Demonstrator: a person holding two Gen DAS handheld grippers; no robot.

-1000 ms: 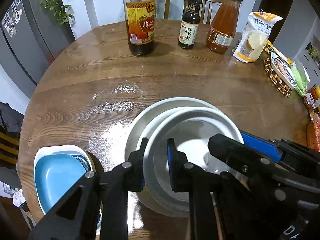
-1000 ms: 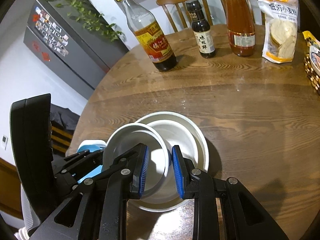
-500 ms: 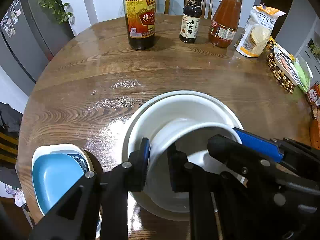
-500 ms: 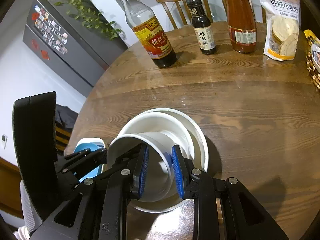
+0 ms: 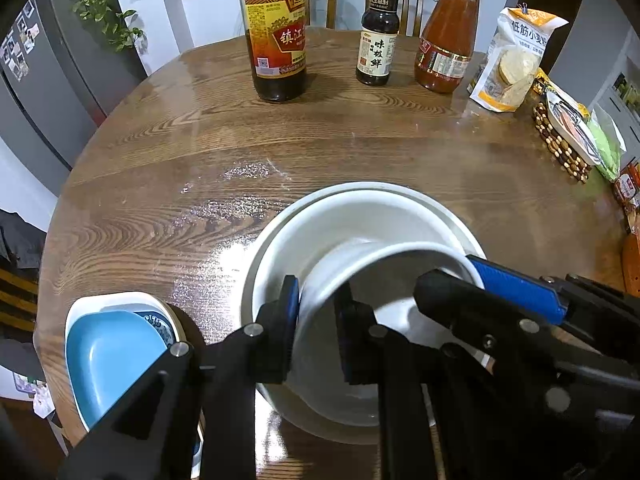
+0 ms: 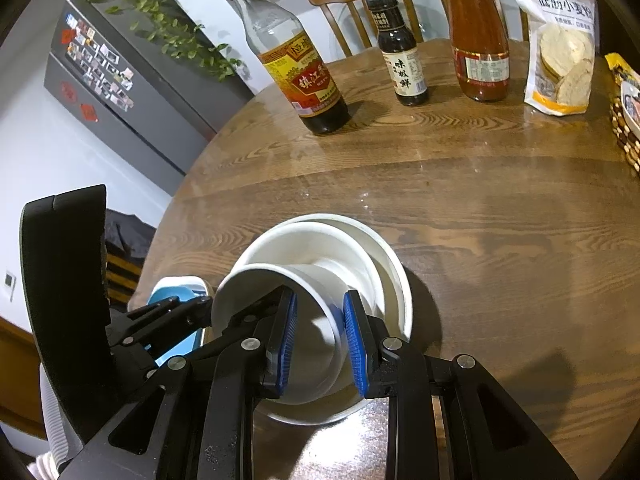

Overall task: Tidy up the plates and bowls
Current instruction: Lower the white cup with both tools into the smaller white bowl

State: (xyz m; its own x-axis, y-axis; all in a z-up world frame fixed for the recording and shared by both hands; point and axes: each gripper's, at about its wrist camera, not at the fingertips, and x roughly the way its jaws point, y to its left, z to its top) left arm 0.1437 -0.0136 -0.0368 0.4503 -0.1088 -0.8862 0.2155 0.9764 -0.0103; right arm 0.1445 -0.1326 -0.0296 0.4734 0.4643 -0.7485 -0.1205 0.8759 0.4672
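small white bowl [image 5: 384, 276] tilted inside large white bowl [image 5: 360, 216], blue dish [image 5: 108, 360] in white dish [image 5: 80, 304]

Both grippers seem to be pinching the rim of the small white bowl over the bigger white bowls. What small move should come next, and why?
Probably lower it a little further and level it. The small white bowl sits tilted, foot already inside the large white bowl, with the left gripper and right gripper each clamped on its rim. Once it seats flat, both can let go.
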